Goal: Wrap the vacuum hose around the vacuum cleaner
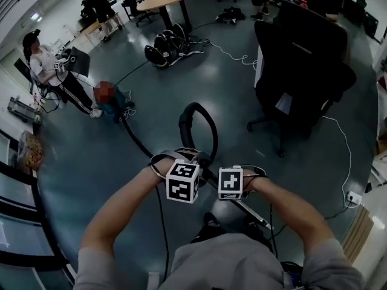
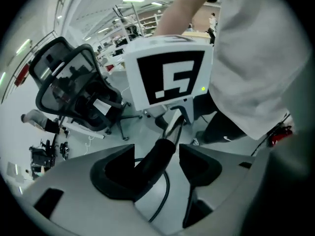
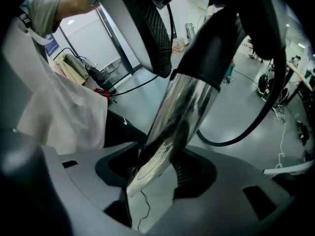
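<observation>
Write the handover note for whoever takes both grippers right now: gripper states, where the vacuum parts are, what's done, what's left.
Left gripper: jaws apart; the black plastic handle tube lies between them against one jaw, unclamped.
Right gripper: shut on the shiny chrome wand tube.
Black flexible hose arches ahead of both grippers, then trails loose across the grey floor toward the left.
Done: wand in hand. Left: all the wrapping; cleaner body not clearly made out.
</observation>
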The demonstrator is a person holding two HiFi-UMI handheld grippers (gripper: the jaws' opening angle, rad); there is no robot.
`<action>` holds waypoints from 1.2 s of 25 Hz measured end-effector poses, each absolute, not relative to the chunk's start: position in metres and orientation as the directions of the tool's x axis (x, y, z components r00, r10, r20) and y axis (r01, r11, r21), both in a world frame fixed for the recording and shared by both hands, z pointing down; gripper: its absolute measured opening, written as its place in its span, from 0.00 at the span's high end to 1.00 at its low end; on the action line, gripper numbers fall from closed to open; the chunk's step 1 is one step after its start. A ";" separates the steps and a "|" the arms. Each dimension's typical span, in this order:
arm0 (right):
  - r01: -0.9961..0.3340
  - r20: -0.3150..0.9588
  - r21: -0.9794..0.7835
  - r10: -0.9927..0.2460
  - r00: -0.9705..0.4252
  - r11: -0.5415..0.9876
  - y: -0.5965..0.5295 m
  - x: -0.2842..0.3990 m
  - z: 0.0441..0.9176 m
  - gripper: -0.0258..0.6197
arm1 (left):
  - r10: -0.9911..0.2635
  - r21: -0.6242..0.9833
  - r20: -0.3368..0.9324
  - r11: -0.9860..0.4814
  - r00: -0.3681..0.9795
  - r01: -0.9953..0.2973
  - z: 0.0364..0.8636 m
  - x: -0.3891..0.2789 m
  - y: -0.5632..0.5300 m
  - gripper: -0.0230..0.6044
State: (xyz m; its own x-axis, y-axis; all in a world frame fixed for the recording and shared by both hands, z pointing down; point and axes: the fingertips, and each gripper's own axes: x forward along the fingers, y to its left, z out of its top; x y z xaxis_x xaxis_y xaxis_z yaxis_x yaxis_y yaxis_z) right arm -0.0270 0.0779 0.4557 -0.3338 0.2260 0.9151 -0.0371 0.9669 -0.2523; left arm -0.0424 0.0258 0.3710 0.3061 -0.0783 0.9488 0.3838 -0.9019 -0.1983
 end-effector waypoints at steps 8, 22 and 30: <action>-0.049 0.913 -0.288 0.259 -0.315 0.956 0.084 -0.064 0.462 0.62 | -0.028 -0.133 0.978 -0.846 0.206 0.516 0.396 -0.087 0.028 0.53; -0.197 0.860 -0.419 0.318 -0.398 0.886 0.092 -0.057 0.471 0.62 | -0.046 -0.070 0.998 -0.690 0.053 0.720 0.442 -0.078 0.011 0.61; -0.131 0.844 -0.454 0.378 -0.381 0.881 0.078 -0.038 0.482 0.62 | 0.017 -0.004 1.000 -0.738 0.024 0.675 0.465 -0.077 0.003 0.65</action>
State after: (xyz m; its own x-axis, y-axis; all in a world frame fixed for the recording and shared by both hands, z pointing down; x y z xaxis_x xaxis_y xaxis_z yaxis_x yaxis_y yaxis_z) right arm -0.0384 0.0777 0.4820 -0.3810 0.3783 0.8436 -0.1314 0.8810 -0.4544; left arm -0.0770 0.0026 0.4654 0.0242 0.0166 0.9996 0.6751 -0.7377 -0.0041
